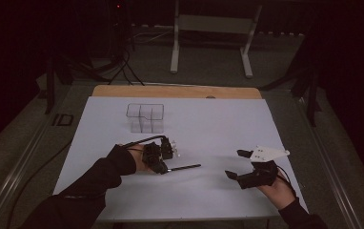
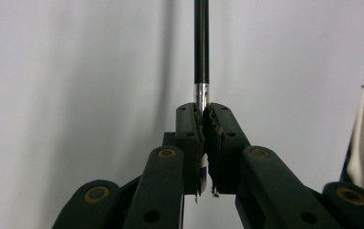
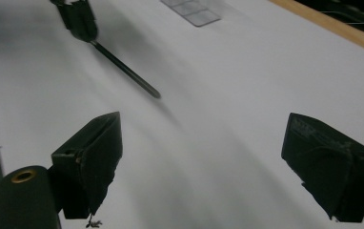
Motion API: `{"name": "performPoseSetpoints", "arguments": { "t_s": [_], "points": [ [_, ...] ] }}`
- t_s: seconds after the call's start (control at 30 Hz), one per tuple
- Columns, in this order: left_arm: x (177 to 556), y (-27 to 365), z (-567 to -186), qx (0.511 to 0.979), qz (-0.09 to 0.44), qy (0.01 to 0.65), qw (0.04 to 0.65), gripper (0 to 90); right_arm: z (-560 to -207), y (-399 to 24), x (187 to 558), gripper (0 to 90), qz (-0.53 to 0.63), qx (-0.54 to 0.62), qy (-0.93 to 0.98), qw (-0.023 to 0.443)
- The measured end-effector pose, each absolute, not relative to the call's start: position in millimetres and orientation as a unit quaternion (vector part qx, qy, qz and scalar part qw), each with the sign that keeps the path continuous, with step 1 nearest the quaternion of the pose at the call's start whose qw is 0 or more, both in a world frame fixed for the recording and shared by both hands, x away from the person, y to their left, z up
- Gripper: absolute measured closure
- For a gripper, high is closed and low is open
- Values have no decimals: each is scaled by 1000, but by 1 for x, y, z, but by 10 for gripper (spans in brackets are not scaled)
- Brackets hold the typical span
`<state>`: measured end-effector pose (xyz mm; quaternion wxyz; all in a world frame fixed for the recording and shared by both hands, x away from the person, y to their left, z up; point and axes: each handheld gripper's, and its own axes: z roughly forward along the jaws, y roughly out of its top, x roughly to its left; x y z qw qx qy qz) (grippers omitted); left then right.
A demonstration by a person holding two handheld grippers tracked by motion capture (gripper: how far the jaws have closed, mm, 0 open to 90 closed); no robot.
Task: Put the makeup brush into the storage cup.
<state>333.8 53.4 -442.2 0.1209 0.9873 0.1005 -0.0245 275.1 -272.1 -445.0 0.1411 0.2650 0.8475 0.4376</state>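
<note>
From above, we are looking forward and down over the white-covered table. Both gripper cameras are skimming close above it, sharing the thin black rod lying on it.

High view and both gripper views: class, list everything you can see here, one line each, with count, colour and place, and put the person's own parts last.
Pen: one, black with a silver band near the gripped end, held level just above the sheet, pointing toward the right claw.
Clear organiser: one, see-through, several compartments, toward the far side of the sheet.
Sheet: one, white, covering most of the table.
Table: one, wooden edge showing at the far side.
Metal frame: one, pale grey, on the floor beyond the table.
Left claw: one, black, shut on the pen's end.
Right claw: one, black, jaws wide apart, nothing between them.
Sleeves: two, dark, at the near edge.
</note>
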Motion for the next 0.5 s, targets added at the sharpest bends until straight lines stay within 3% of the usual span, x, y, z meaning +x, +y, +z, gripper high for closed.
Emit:
{"name": "performPoseSetpoints", "arguments": {
  "t_s": [0.3,0.43,0.5],
  "points": [
    [333,41,-438,989,-27,83,123,853,-444,-257,284,168,406,220,877,131],
    [332,34,-438,989,-29,75,123,853,-443,-251,289,254,378,181,900,120],
    [332,31,-438,989,-28,73,122,853,-443,-247,290,340,368,161,909,114]
  ]
}}
